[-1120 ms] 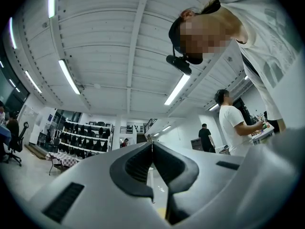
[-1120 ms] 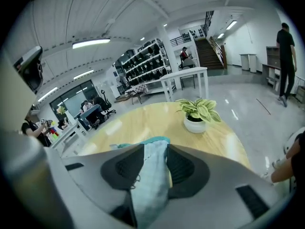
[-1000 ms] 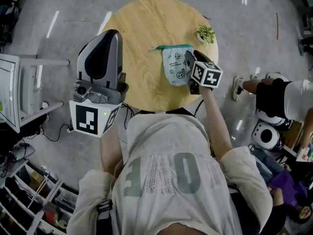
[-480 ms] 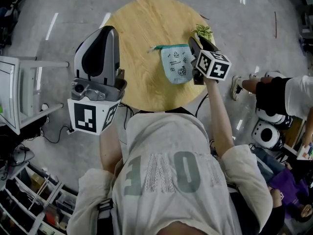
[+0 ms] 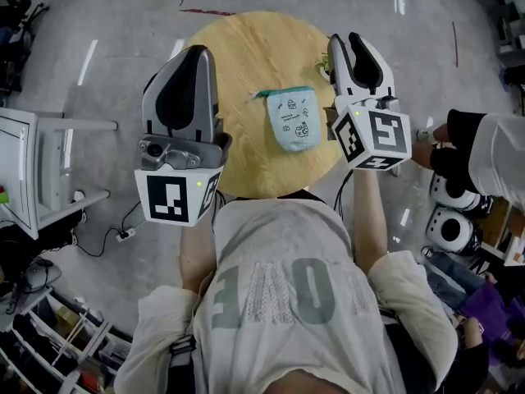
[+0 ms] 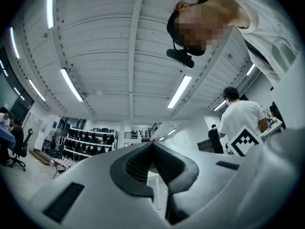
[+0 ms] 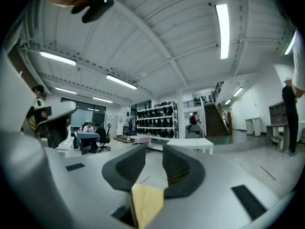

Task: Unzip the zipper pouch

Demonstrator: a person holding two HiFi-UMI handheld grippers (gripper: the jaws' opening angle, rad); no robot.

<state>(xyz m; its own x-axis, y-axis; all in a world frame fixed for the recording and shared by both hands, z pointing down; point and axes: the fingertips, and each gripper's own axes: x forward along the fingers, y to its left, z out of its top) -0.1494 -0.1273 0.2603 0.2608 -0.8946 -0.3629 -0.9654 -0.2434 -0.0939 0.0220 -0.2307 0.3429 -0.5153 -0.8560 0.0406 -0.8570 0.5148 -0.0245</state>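
The pale teal zipper pouch (image 5: 294, 120) lies flat on the round wooden table (image 5: 246, 56), its zipper edge towards the far side and its pull tab sticking out left. Neither gripper touches it. My right gripper (image 5: 347, 42) is raised well above the table's right edge, beside the pouch. Its jaws have just been closing but still stand apart, with nothing between them (image 7: 154, 149). My left gripper (image 5: 195, 52) is held high over the table's left edge, jaws shut and empty (image 6: 152, 143). Both gripper views look out across the room and up at the ceiling, not at the pouch.
A person (image 5: 488, 158) stands to the right of the table, with white round machines (image 5: 449, 220) on the floor nearby. A white desk (image 5: 20, 167) and cluttered shelves (image 5: 49, 335) are at the left. Cables (image 5: 123, 224) trail on the floor.
My right gripper has risen from the pouch's right side to well above the table. The pouch stays lying on the table. The left gripper has barely moved.
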